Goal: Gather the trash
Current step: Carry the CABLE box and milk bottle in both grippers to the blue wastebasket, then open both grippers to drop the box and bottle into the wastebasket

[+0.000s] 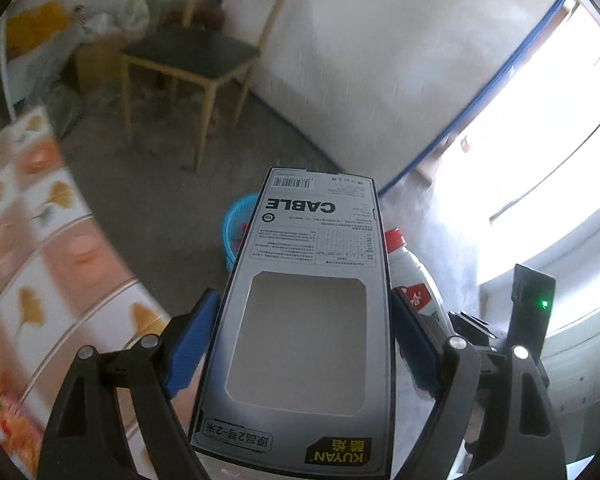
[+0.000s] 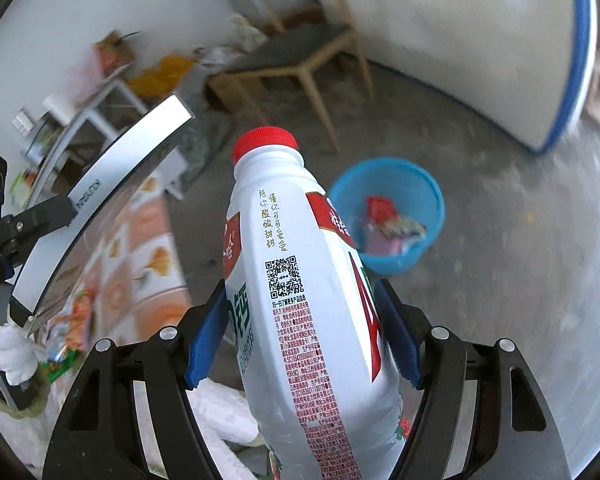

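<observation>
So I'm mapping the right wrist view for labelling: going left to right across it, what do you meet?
Gloved hand → grey cable box → white bottle in the right gripper → blue basket

Grey concrete floor [image 2: 500,280], dusty. On it: blue plastic bin [image 2: 386,216] mid-right of right wrist view w/ wrappers inside; wooden chair [image 1: 192,60] upper left of left wrist view. Tabletop [image 1: 32,240] w/ ginkgo-leaf cloth at left edge.

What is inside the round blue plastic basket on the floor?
The blue basket holds crumpled wrappers, one of them red. Its lowest layer is covered by them, so deeper trash cannot be seen.
</observation>
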Demonstrator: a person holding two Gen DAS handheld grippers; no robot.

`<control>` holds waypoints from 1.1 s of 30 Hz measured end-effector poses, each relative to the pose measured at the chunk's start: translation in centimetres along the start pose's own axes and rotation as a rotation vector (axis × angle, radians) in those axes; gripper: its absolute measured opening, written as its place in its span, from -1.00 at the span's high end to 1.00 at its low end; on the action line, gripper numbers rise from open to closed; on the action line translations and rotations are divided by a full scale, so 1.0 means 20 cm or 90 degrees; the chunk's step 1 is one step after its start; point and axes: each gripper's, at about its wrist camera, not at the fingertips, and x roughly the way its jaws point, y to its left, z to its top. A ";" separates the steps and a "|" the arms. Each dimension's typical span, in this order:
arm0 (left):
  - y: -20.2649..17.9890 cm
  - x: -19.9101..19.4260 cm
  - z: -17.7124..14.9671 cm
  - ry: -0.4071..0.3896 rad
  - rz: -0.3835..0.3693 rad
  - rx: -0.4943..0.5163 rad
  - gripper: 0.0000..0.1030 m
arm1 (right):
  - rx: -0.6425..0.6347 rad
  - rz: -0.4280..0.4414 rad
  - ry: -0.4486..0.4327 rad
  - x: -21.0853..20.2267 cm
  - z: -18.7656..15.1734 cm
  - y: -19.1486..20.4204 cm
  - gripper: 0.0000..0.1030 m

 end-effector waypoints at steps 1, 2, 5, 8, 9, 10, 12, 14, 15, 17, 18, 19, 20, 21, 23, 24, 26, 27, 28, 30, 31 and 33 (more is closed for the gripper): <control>-0.02 0.11 0.03 0.020 0.006 0.004 -0.60 | 0.016 0.000 0.007 0.05 0.01 -0.04 -0.31; -0.04 0.19 0.06 0.033 0.009 0.004 -0.60 | 0.034 0.003 0.016 0.11 0.02 -0.08 -0.31; -0.07 0.46 0.15 0.072 0.018 0.006 -0.60 | 0.092 0.017 0.035 0.24 0.04 -0.24 -0.31; -0.05 0.66 0.25 0.088 0.036 0.009 -0.60 | 0.144 0.030 0.047 0.40 0.11 -0.35 -0.31; -0.06 0.74 0.29 0.087 0.048 0.012 -0.60 | 0.156 0.032 0.050 0.45 0.15 -0.38 -0.31; -0.06 0.81 0.33 0.085 0.054 0.016 -0.60 | 0.172 0.034 0.047 0.52 0.20 -0.41 -0.31; -0.08 0.94 0.38 0.078 0.054 0.023 -0.60 | 0.184 0.026 0.040 0.63 0.31 -0.45 -0.33; -0.05 1.06 0.43 0.077 0.053 0.008 -0.61 | 0.201 0.014 0.027 0.73 0.36 -0.49 -0.37; -0.04 1.13 0.44 0.086 0.055 -0.005 -0.61 | 0.215 0.012 0.020 0.78 0.37 -0.52 -0.38; -0.01 1.21 0.45 0.100 0.060 -0.017 -0.62 | 0.246 0.012 0.016 0.88 0.37 -0.59 -0.38; 0.00 1.23 0.45 0.098 0.069 -0.018 -0.62 | 0.253 0.004 0.014 0.91 0.36 -0.60 -0.38; 0.00 1.25 0.44 0.093 0.069 -0.015 -0.62 | 0.259 -0.013 0.012 0.94 0.34 -0.62 -0.38; 0.01 1.25 0.44 0.091 0.064 -0.012 -0.63 | 0.265 -0.024 0.011 0.95 0.32 -0.64 -0.38; 0.01 1.25 0.43 0.088 0.055 -0.012 -0.62 | 0.275 -0.028 0.011 0.95 0.29 -0.66 -0.38; 0.03 1.23 0.44 0.079 0.044 -0.017 -0.63 | 0.295 -0.019 0.007 0.94 0.25 -0.69 -0.38; 0.03 1.22 0.44 0.070 0.036 -0.019 -0.63 | 0.300 -0.018 0.004 0.92 0.23 -0.70 -0.38; 0.03 1.18 0.45 0.060 0.028 -0.021 -0.63 | 0.304 -0.028 -0.005 0.89 0.19 -0.73 -0.38; 0.02 1.16 0.44 0.055 0.024 -0.024 -0.63 | 0.307 -0.029 -0.010 0.86 0.18 -0.73 -0.38; 0.03 1.15 0.44 0.050 0.018 -0.031 -0.63 | 0.309 -0.031 -0.018 0.82 0.16 -0.74 -0.38; 0.02 1.08 0.45 0.037 0.005 -0.038 -0.63 | 0.307 -0.036 -0.030 0.76 0.13 -0.75 -0.38; 0.02 1.05 0.45 0.026 0.005 -0.037 -0.63 | 0.305 -0.041 -0.039 0.72 0.12 -0.76 -0.38; 0.02 0.96 0.46 0.002 0.001 -0.038 -0.63 | 0.294 -0.052 -0.056 0.66 0.11 -0.78 -0.38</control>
